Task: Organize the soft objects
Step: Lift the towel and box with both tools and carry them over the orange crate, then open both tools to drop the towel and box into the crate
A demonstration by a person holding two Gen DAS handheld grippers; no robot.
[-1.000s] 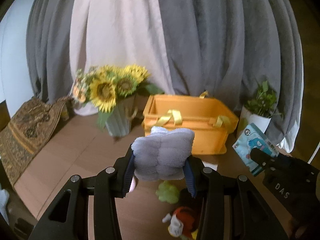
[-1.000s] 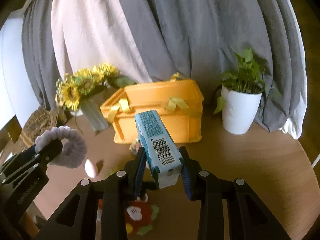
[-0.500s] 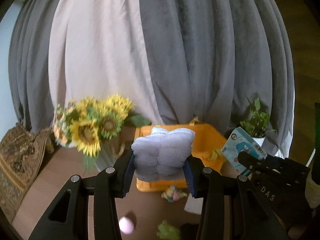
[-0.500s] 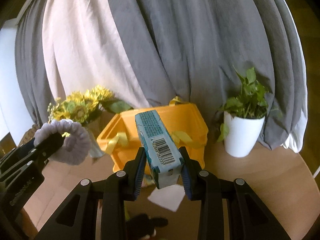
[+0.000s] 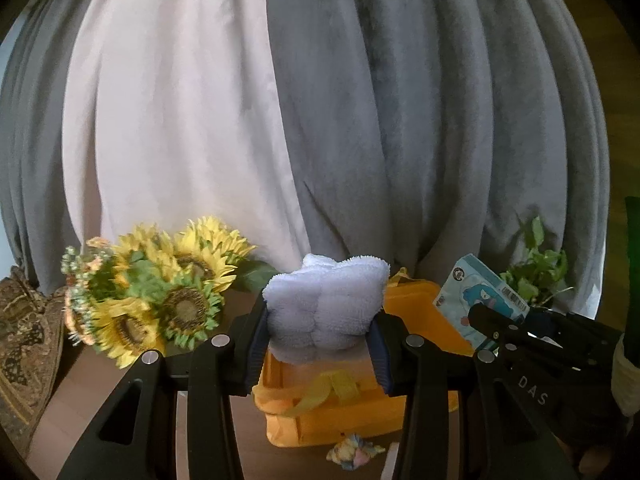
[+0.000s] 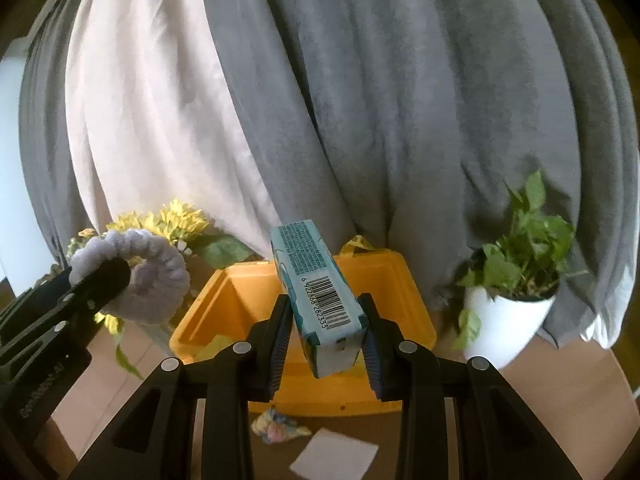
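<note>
My left gripper point(image 5: 320, 344) is shut on a folded pale lavender towel point(image 5: 326, 306), held up in front of the orange bin point(image 5: 424, 316). From the right wrist view the same towel point(image 6: 148, 276) shows as a rolled bundle at the left. My right gripper point(image 6: 324, 344) is shut on a pale blue tissue pack point(image 6: 320, 300) with a barcode, just above the orange bin point(image 6: 236, 300). That pack point(image 5: 476, 296) also appears at the right of the left wrist view. A small pastel soft toy point(image 6: 276, 428) lies on the table in front of the bin.
A vase of sunflowers point(image 5: 160, 300) stands left of the bin, and a potted plant in a white pot point(image 6: 508, 312) stands to its right. A white square of paper point(image 6: 336, 460) lies on the wooden table. Grey and pale curtains hang behind. A patterned cushion point(image 5: 24, 340) sits far left.
Both grippers have risen and moved toward the orange bin with their loads. The bin is now closer and lower in both views; the toys on the near table have dropped out of sight.
</note>
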